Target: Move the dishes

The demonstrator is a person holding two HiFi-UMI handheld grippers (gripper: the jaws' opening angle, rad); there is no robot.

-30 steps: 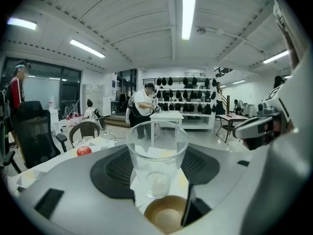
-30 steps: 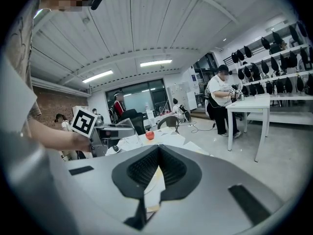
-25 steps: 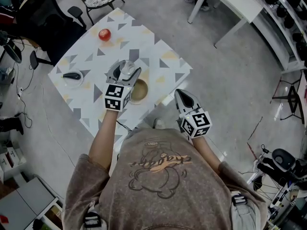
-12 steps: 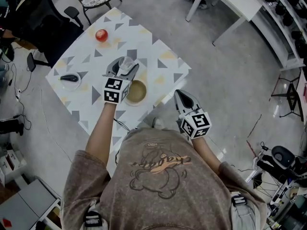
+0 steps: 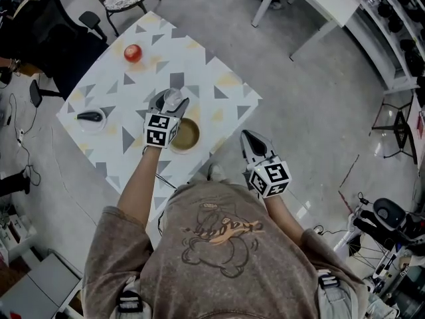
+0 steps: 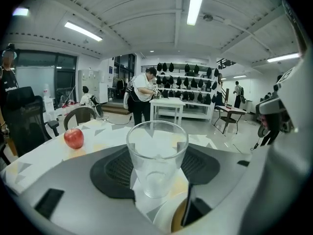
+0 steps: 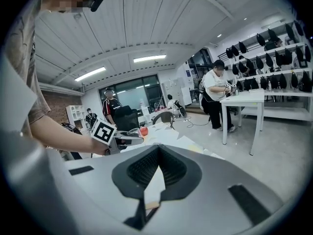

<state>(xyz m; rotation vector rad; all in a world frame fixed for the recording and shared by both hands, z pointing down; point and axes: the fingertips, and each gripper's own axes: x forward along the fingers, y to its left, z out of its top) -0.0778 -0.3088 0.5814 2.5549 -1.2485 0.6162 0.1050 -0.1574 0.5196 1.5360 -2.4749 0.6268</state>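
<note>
Between the pads of the left tool (image 5: 171, 102) stands the glass (image 6: 157, 153), upright and clamped at its sides. Compared with a second ago, tool and glass have sunk toward the table (image 5: 222, 78), with the jaws at the same width. I judge this to be the set-down stage of moving this dish. The base looks close to the tabletop, though I cannot tell whether it touches, and the grip has not been let go. The glass is a clear, smooth tumbler that tapers slightly to a thick base. The pads beside it are dark and finely ribbed, set in pale grey moulded shells. Just right of this tool, a little nearer the person, sits a round bowl (image 5: 185, 135) with a white rim and a tan inside. Ahead and left of the tool lies a glossy red apple (image 6: 74, 138). Farther left, a small white saucer (image 5: 93, 126) carries a dark object I cannot identify. The tabletop is matt white, printed with grey and yellowish triangles. Off the table's near corner, the right tool (image 5: 248, 137) hangs with its jaws pressed together on nothing, placed as before.
</note>
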